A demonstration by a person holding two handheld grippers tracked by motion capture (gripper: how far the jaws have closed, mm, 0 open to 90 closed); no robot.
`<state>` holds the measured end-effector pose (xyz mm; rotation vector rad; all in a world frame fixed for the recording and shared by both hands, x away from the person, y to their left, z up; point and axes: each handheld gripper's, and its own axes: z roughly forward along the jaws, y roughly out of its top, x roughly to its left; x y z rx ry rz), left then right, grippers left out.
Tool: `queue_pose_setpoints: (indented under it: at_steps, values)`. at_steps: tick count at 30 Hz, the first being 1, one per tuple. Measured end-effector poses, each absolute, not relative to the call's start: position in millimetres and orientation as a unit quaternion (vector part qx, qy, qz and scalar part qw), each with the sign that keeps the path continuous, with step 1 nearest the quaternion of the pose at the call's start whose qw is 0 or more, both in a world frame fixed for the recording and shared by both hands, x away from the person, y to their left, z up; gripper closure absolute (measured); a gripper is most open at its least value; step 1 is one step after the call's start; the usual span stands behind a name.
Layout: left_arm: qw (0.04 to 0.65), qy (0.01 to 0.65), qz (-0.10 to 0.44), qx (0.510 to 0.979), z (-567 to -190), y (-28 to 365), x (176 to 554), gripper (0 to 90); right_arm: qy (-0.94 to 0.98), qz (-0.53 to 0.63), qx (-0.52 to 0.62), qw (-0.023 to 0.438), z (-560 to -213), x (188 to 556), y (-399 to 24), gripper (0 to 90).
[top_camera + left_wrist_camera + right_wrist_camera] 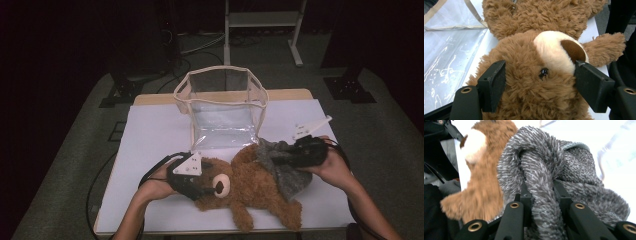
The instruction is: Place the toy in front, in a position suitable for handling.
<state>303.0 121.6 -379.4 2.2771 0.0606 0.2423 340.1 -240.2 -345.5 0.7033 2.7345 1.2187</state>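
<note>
A brown teddy bear [250,182] lies on its back on the white table [150,145], head to the left. My left gripper [207,188] is shut on its head; in the left gripper view the two black pads [492,85] press into the fur on either side of the face [549,47]. A grey fuzzy garment [282,167] covers the bear's body. My right gripper [290,157] is shut on a fold of that garment [536,157], pinched between its jaws, with the bear [481,182] behind at the left.
A clear plastic bag with beige trim [220,107] stands open just behind the bear, and its wall [449,50] lies close to the head. Beyond the table are a metal stand [260,20], floor cables [195,45] and black stand bases [350,87].
</note>
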Motion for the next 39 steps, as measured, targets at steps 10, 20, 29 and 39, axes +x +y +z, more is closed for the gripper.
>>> queue_pose_setpoints:
  at_steps: [10, 20, 29, 39]
  values:
    - [0.409, 0.016, 0.103, 0.907, -379, 120, 300, 27.3, 0.92, 0.348, 0.178, 0.012, -356, 370, -152, 72.8]
    - [0.413, 0.025, 0.098, 0.905, -379, 121, 303, 27.2, 0.901, 0.36, 0.241, 0.011, -369, 372, -211, 73.2]
    - [0.421, 0.035, 0.096, 0.901, -380, 121, 306, 27.2, 0.879, 0.367, 0.305, 0.024, -378, 346, -286, 73.2]
    - [0.428, 0.05, 0.103, 0.897, -381, 122, 310, 27.2, 0.877, 0.391, 0.278, 0.037, -359, 324, -285, 73.2]
